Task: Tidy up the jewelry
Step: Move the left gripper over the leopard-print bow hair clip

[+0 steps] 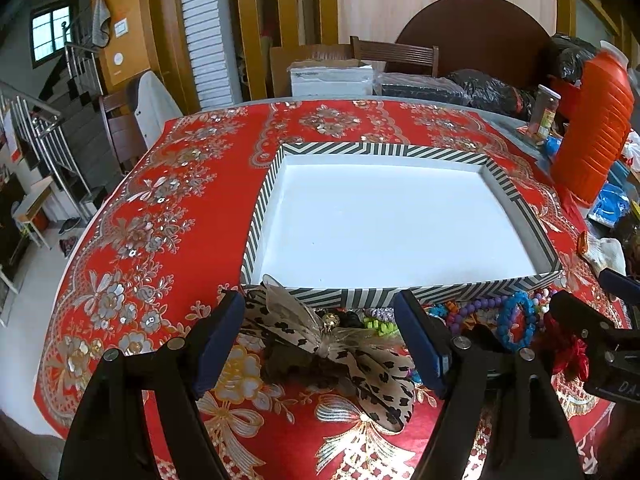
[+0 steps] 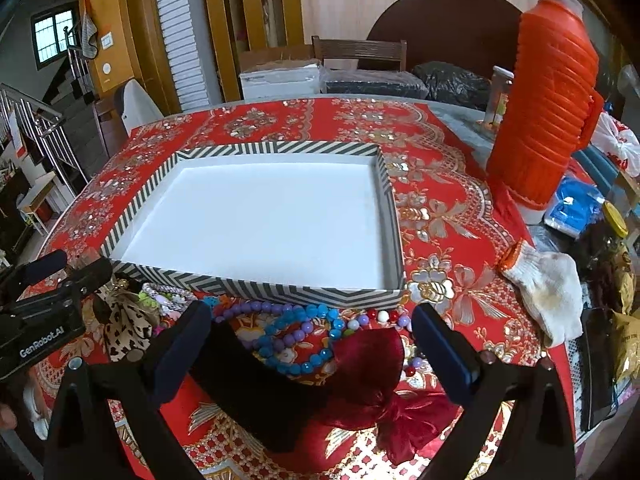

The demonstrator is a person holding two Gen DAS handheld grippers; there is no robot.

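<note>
Both grippers are hanging low over the red floral tablecloth (image 1: 132,248), and both are spread wide with nothing between their pads. The left gripper (image 1: 320,344) is hovering with its jaws released right over a leopard-print bow (image 1: 340,344), which is lying between the two blue pads without touching either one. Just ahead of those fingers the striped box (image 1: 360,298) is sitting with its white floor bare, its near wall just beyond the bow. Off to the left gripper's right side, a blue bead bracelet (image 1: 518,322) and a purple bead strand (image 1: 476,308) are resting against the box's front wall. Over on the other side, the right gripper (image 2: 312,344) is also hanging open, its fingers framing a dark red bow (image 2: 372,364) and a black fabric piece (image 2: 256,392) lying beneath it. Just in front of its tips the blue bracelet (image 2: 308,340) is curling on the cloth beside loose red and white beads (image 2: 380,315). The left gripper is showing at this one's far left. Further out to the right, a white work glove (image 2: 548,284) and a tall orange flask (image 2: 548,100) are sitting well clear of the jewelry.
</note>
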